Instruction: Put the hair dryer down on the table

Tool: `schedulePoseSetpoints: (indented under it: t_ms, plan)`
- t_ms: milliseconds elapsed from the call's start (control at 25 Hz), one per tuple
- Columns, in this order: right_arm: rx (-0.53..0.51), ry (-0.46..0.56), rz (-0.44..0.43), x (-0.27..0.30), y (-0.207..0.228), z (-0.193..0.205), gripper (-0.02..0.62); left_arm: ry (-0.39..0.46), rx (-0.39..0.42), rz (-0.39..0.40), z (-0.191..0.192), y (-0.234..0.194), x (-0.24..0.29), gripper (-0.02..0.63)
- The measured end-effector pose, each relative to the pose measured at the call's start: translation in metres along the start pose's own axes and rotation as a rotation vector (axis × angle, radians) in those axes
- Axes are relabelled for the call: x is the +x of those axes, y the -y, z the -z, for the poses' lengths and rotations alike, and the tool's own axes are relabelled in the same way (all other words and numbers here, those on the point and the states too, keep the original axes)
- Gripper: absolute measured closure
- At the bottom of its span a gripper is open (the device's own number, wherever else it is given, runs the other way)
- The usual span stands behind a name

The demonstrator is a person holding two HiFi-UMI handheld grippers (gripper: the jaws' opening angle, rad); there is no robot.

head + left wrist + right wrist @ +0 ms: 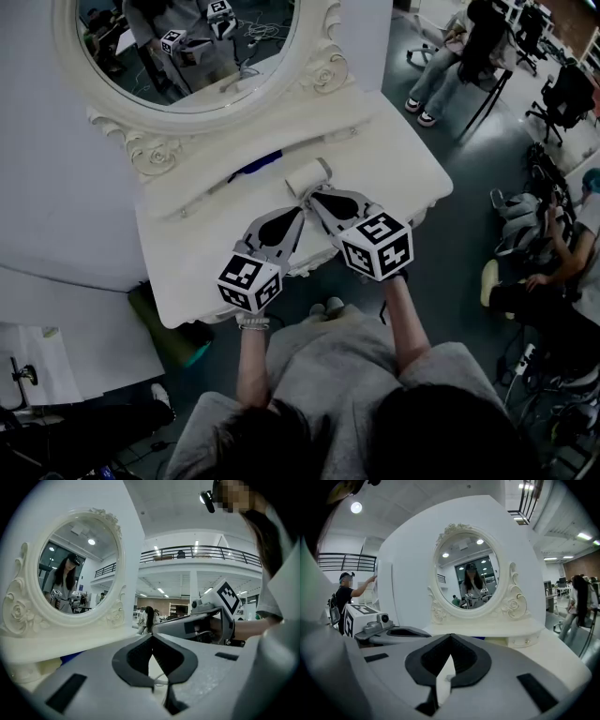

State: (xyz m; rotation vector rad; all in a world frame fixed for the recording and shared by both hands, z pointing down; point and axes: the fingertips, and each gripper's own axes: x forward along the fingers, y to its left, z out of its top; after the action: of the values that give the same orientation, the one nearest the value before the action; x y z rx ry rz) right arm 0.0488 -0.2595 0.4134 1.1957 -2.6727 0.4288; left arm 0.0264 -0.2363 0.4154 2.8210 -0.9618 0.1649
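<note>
White hair dryer (306, 177) partly hidden behind right fingers (324, 200)

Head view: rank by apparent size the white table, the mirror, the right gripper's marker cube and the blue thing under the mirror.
1. white table
2. mirror, though cropped at the top
3. marker cube, enlarged by nearness to the camera
4. blue thing

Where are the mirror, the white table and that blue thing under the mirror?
mirror (471, 581): right gripper view, middle of the glass.
white table (403, 169): head view, bare top, right side.
blue thing (258, 165): head view, its visible middle.
</note>
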Motion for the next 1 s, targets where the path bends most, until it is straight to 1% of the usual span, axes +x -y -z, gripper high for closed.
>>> schedulePoseSetpoints:
  t_ms: [120, 280, 560, 720, 1000]
  plan:
    - [-0.033, 0.018, -0.022, -0.003, -0.003, -0.005, 0.595, 0.017, 0.008, 0.012, -0.004, 0.004, -0.002, 0.601]
    - [-0.063, 0.046, -0.028, -0.004, -0.002, -0.011, 0.595, 0.024, 0.022, 0.019, -0.004, 0.003, -0.002, 0.601]
    - [-0.084, 0.083, -0.041, -0.002, -0.014, -0.014, 0.595, 0.057, 0.061, 0.003, -0.013, -0.003, -0.014, 0.601]
    - [-0.083, 0.089, -0.035, 0.001, -0.02, -0.009, 0.595, 0.044, 0.075, 0.011, -0.009, -0.004, -0.019, 0.601]
    - [-0.087, 0.09, -0.02, -0.004, -0.024, -0.003, 0.595, 0.038, 0.069, 0.025, 0.0, 0.001, -0.024, 0.601]
